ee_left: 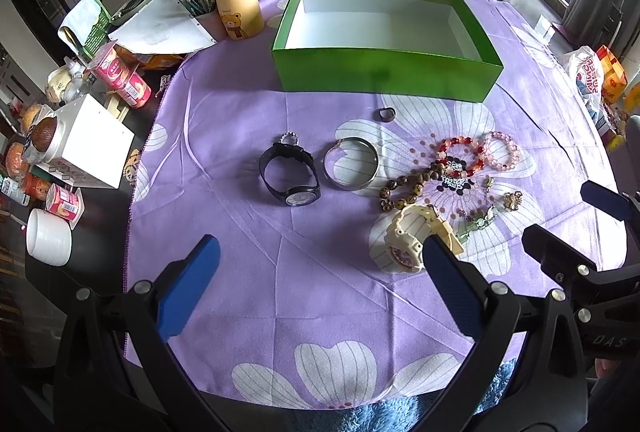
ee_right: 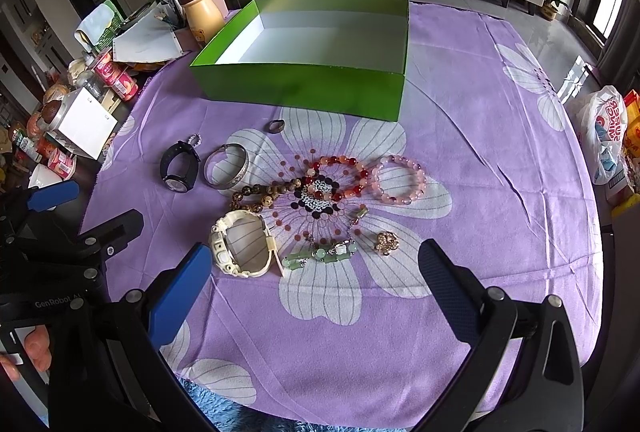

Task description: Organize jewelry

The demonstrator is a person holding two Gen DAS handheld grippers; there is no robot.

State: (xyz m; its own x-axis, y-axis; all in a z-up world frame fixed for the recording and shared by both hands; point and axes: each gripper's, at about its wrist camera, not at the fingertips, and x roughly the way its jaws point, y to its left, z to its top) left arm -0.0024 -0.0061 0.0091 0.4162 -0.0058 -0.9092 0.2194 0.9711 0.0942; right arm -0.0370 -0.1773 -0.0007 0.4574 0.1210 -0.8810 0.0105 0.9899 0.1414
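An empty green box (ee_left: 384, 72) (ee_right: 304, 88) stands at the back of the purple cloth. In front of it lie a ring (ee_left: 386, 114), a black watch (ee_left: 289, 172), a silver bangle (ee_left: 351, 163), brown beads (ee_left: 404, 188), a red bead bracelet (ee_left: 460, 156), a pink bead bracelet (ee_left: 502, 151), a cream watch (ee_left: 408, 238) (ee_right: 242, 246), a green charm chain (ee_right: 320, 254) and a gold brooch (ee_right: 386, 242). My left gripper (ee_left: 320, 260) is open and empty, near the cream watch. My right gripper (ee_right: 316, 264) is open and empty, above the green chain.
The table's left edge is crowded: a bear bottle (ee_left: 236, 4), pens, papers, cans (ee_left: 124, 78), a white box (ee_left: 94, 142) and a white cup (ee_left: 49, 236). Snack bags (ee_right: 608, 128) lie at the right. A blue towel (ee_right: 224, 412) sits at the near edge.
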